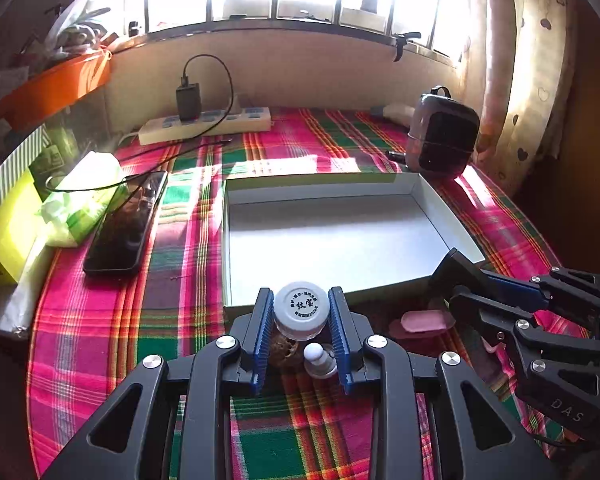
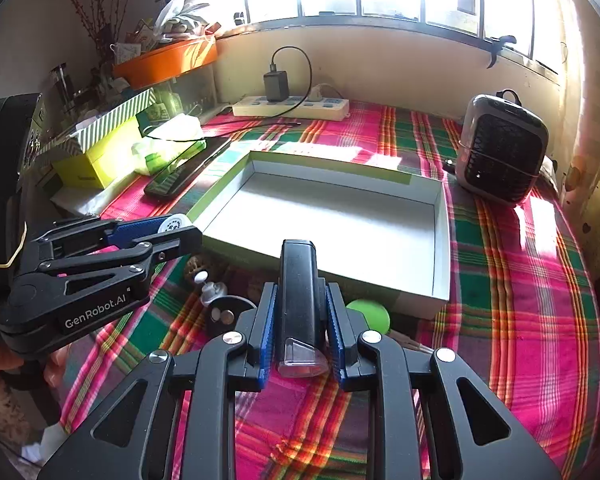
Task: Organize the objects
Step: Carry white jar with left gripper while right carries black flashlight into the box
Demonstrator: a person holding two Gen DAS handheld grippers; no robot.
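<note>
My left gripper (image 1: 301,309) is shut on a small white-capped bottle (image 1: 300,309), held just in front of the near edge of an open white box (image 1: 340,236). My right gripper (image 2: 299,304) is shut on a black flashlight-like device (image 2: 298,280) with a clear lens end toward the camera, also just before the box (image 2: 340,224). The right gripper shows at the right of the left wrist view (image 1: 456,276); the left gripper shows at the left of the right wrist view (image 2: 180,232). The box holds nothing.
On the plaid cloth lie a walnut (image 1: 283,350), a small white dropper bottle (image 1: 319,360), a pink eraser (image 1: 424,320), a green ball (image 2: 370,314) and a black round item (image 2: 224,314). A phone (image 1: 126,226), tissue pack (image 1: 86,200), power strip (image 1: 204,122) and heater (image 1: 442,136) surround the box.
</note>
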